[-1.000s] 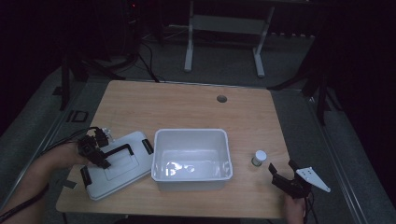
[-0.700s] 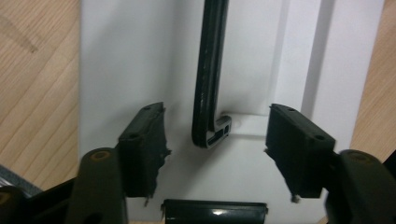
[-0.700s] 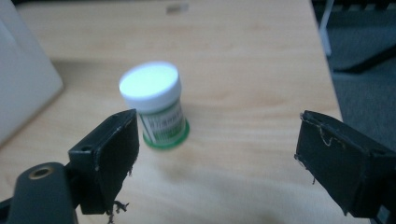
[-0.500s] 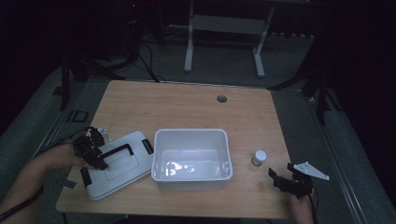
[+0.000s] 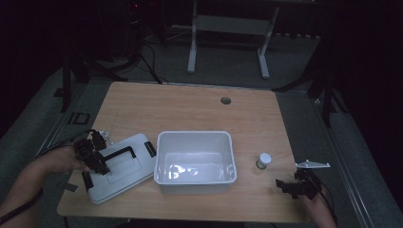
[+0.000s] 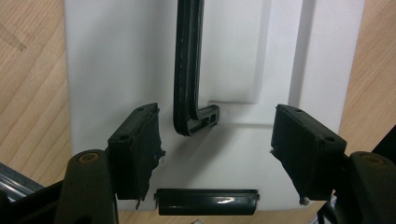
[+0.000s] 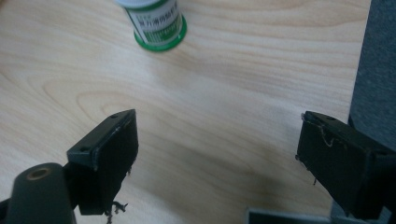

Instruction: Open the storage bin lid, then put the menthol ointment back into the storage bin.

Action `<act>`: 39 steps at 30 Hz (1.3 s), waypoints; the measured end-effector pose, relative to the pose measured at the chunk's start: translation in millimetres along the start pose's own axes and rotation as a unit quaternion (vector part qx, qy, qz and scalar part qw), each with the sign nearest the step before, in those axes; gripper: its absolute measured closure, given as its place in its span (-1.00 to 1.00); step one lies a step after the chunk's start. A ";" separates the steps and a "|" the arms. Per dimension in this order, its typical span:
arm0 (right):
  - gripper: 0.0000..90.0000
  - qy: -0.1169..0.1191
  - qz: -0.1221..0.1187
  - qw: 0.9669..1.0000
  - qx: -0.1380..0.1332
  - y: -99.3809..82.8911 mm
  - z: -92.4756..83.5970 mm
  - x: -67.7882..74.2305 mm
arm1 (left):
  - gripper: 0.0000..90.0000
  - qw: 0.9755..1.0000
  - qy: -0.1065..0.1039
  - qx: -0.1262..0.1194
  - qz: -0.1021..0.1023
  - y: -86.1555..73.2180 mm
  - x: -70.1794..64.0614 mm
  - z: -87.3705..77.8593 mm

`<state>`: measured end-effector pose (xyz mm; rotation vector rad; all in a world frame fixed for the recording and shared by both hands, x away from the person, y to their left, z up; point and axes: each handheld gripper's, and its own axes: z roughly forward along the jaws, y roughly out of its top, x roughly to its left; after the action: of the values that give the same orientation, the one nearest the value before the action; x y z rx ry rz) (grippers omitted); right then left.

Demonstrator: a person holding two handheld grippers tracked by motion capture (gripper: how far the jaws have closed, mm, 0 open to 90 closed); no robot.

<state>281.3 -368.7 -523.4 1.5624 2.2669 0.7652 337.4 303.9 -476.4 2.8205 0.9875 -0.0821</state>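
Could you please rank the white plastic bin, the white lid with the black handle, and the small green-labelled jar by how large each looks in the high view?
1. White plastic bin, largest.
2. White lid with the black handle, close behind; part of it lies under the left gripper.
3. Small green-labelled jar, by far the smallest.

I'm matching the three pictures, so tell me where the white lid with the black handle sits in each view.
High view: the lid lies at lower left, beside the white bin, on the wooden table.
Left gripper view: the lid spans the middle, its black handle between the open claw.
Right gripper view: no lid here.
Shared landmark: the wooden table.
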 end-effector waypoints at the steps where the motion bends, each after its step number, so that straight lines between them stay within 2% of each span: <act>1: -0.73 -0.004 0.000 1.000 0.006 1.6 -0.7 1.2 | -0.29 1.000 -0.001 0.002 0.001 0.2 0.1 0.1; 3: -0.75 0.012 -0.009 1.000 0.021 7.3 -4.3 6.1 | -0.29 1.000 0.001 0.006 0.001 0.6 -0.1 0.2; 6: -0.75 0.008 -0.021 0.999 0.038 12.0 -4.7 8.9 | -0.28 1.000 -0.009 -0.005 0.005 0.1 -0.2 -3.5; 7: -0.75 -0.009 -0.038 0.997 0.068 17.4 -3.6 12.6 | -0.28 1.000 -0.012 -0.013 0.003 -0.3 -0.1 -5.4; 9: -0.75 -0.010 -0.044 0.996 0.079 19.1 -3.1 13.7 | -0.28 1.000 -0.009 -0.011 0.002 -0.7 -0.1 -6.1; 10: -0.75 -0.012 -0.052 0.994 0.091 21.5 -2.2 14.8 | -0.28 1.000 -0.003 -0.005 0.003 -0.8 -0.8 -5.3; 11: -0.75 -0.018 -0.066 0.991 0.112 26.0 -0.6 17.4 | -0.28 1.000 0.001 0.003 0.004 -0.8 -1.2 -4.3; 12: -0.75 -0.018 -0.066 0.991 0.112 26.0 -0.6 17.4 | -0.28 1.000 0.001 0.008 0.005 -1.0 -1.4 -3.3; 14: -0.75 -0.026 -0.076 0.989 0.126 31.4 0.7 19.6 | -0.28 1.000 0.000 0.012 0.006 -1.8 -1.3 -3.0; 16: -0.75 -0.027 -0.082 0.987 0.137 35.3 1.7 20.7 | -0.28 1.000 -0.014 -0.004 0.002 -3.3 -0.5 -4.8; 17: -0.75 -0.025 -0.093 0.983 0.155 39.1 3.8 21.9 | -0.28 1.000 -0.015 -0.009 0.001 -4.5 -0.4 -6.2; 18: -0.75 -0.025 -0.093 0.983 0.155 39.1 3.8 21.9 | -0.28 1.000 -0.015 -0.009 0.001 -4.5 -0.4 -6.2; 22: -0.76 -0.026 -0.109 0.975 0.192 46.5 9.0 24.4 | -0.28 1.000 -0.010 0.002 0.002 -5.8 -1.1 -5.3; 23: -0.76 -0.017 -0.110 0.971 0.211 50.0 12.0 23.8 | -0.28 1.000 -0.011 0.006 0.003 -6.0 -1.2 -5.0; 24: -0.76 -0.017 -0.110 0.971 0.211 50.0 12.0 23.8 | -0.28 1.000 -0.007 0.010 0.004 -6.0 -1.5 -4.8; 25: -0.76 -0.014 -0.110 0.969 0.223 51.5 13.5 23.3 | -0.28 1.000 -0.002 0.013 0.005 -5.8 -1.8 -5.0; 26: -0.76 -0.008 -0.111 0.963 0.247 54.5 16.2 22.4 | -0.28 1.000 -0.003 0.014 0.004 -5.9 -1.9 -5.3; 27: -0.76 -0.006 -0.110 0.960 0.258 56.0 17.2 22.0 | -0.28 1.000 -0.003 0.013 0.004 -6.0 -2.1 -5.9; 30: -0.76 -0.005 -0.105 0.954 0.279 61.3 18.0 21.2 | -0.28 1.000 -0.003 0.015 0.005 -5.9 -2.9 -6.3; 34: -0.76 -0.016 -0.105 0.952 0.287 68.2 16.4 20.4 | -0.28 1.000 -0.003 0.021 0.007 -5.8 -4.4 -5.6; 39: -0.76 -0.015 -0.101 0.954 0.281 74.4 14.6 21.1 | -0.28 1.000 0.000 0.020 0.006 -6.1 -4.6 -7.0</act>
<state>338.5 -325.0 -491.6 1.4899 2.7166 0.0298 330.0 307.0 -469.7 2.8623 0.9784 -0.1012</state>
